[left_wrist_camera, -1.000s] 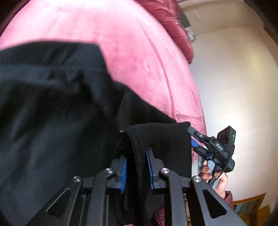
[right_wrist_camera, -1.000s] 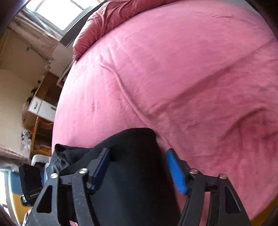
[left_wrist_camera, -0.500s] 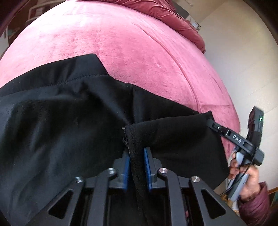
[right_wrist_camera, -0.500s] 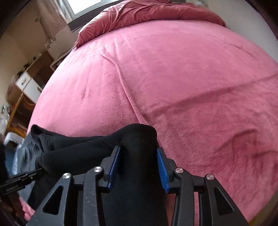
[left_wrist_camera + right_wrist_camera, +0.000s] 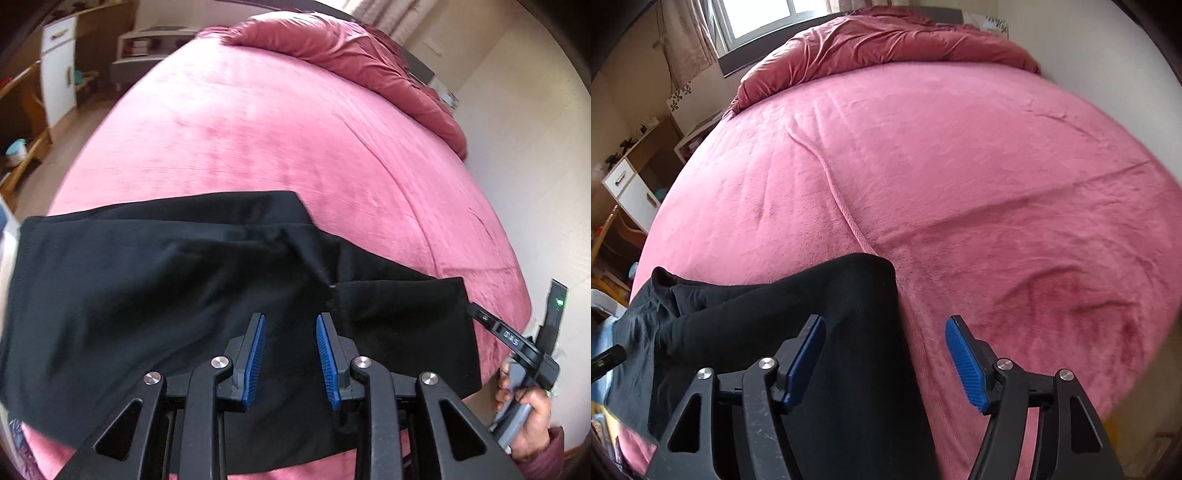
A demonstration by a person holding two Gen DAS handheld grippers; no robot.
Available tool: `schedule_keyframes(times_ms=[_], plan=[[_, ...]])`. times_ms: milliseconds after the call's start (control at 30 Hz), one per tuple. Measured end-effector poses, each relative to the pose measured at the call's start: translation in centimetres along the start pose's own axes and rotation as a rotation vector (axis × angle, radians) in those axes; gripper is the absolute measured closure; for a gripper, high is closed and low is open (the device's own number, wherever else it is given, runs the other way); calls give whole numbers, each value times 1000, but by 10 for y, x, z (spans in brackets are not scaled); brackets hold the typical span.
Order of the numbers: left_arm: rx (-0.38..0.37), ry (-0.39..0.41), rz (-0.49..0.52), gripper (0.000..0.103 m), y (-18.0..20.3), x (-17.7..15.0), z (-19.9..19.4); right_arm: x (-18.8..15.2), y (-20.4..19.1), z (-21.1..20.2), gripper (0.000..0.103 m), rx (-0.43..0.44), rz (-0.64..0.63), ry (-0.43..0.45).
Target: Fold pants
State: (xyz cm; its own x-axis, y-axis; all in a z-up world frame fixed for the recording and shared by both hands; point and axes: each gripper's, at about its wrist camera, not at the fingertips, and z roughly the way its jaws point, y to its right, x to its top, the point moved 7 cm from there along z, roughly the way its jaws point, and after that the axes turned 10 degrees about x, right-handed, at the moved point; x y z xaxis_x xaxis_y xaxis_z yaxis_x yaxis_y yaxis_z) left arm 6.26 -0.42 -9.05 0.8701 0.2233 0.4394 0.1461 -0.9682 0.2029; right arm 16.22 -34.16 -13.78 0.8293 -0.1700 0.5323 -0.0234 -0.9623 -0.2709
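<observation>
Black pants (image 5: 155,288) lie flat across the near edge of a pink bed (image 5: 280,140). My left gripper (image 5: 290,354) is open just above the pants' middle, with nothing between its blue pads. My right gripper (image 5: 884,354) is open too, over the right end of the pants (image 5: 827,314), where the cloth lies on the bed. In the left wrist view the right gripper (image 5: 513,339) shows at the pants' right corner, held by a hand.
A bunched red duvet (image 5: 886,40) lies at the head of the bed. A white wall (image 5: 535,155) runs along the bed's right side. A white cabinet and wooden shelves (image 5: 55,70) stand to the left. A window (image 5: 768,14) is behind the bed.
Both grippers were shut on the pants half a second ago and have opened. The pants now lie spread on the bed. Both grippers have drawn back and up a little.
</observation>
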Motion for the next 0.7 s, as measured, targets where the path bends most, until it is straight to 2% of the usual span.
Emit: schedule_keyframes(times_ms=[100,233,500,700], plan=[[35,23,-10,74,-8,-4,-11,-7,-12,-12,35,11,-19,15],[71,36,-33,74,-25,-8,-21,-23,-44,-17,35,94,-71,-14],[92,38,-54,74,-45,-17,-30,-55,-129,-1,35,279,-243,-148],[93,13,-85,74,-62,-24,-31,-77,-169,27,36,307,-307,-243]])
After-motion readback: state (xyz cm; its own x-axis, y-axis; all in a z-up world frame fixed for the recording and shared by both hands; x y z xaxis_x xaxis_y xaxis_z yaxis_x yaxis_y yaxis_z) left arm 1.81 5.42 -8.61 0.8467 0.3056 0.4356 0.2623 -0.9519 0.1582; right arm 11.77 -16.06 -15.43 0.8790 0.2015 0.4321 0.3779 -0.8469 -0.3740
